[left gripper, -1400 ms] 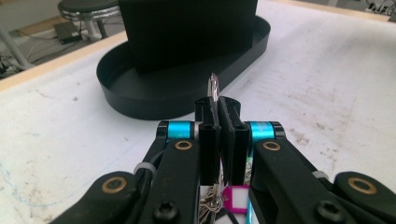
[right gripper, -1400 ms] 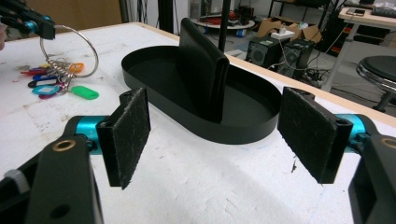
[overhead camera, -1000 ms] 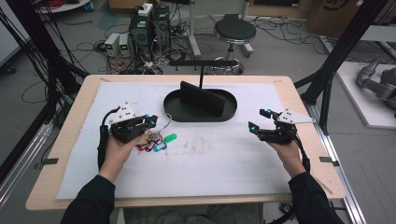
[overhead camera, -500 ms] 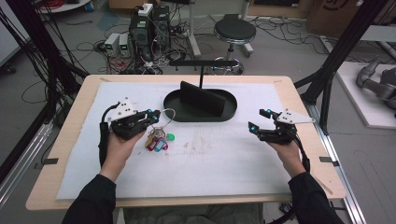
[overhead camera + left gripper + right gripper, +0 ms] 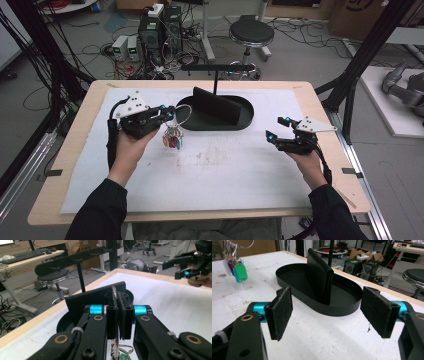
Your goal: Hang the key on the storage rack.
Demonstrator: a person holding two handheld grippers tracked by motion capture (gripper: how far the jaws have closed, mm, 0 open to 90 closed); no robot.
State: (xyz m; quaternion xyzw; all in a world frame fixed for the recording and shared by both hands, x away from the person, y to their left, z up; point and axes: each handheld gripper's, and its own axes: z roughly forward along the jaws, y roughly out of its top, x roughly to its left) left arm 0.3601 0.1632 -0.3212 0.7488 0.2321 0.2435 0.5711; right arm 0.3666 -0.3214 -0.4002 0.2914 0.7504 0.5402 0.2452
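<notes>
- High view: my left gripper [image 5: 167, 114] is clamped on the thin silver wire ring of a bunch of keys with coloured plastic tags [image 5: 173, 138]; the bunch now hangs free above the white foam mat [image 5: 220, 170], whereas a second ago it lay on the mat beside my hand; so the pick-up looks done, and I judge the carry is next, probably to the black oval metal tray [image 5: 245, 120] just beyond, or to the hooked black bar on the thin post [image 5: 216, 67] behind it; my right gripper [image 5: 278, 129] rests near the mat's right side with its jaws spread wide, holding nothing, and it has not shifted.
- Left gripper view: my two black pads [image 5: 111, 317] are pressed shut with the silver ring [image 5: 113, 292] standing up between them; the rest of the ring and a green tag [image 5: 123, 356] dangle below the jaws; the tray's upright black divider [image 5: 87, 303] stands just ahead, so the tray is close; my other hand's gripper [image 5: 186, 263] shows far off at the upper right.
- Right gripper view: my own jaws stand wide apart, the felt-faced pads [image 5: 282, 310] empty; between them I see the oval tray [image 5: 317, 303] and its divider; the key bunch [image 5: 235, 266] hangs in the air at the upper left, clear of the mat, well apart from this gripper.
</notes>
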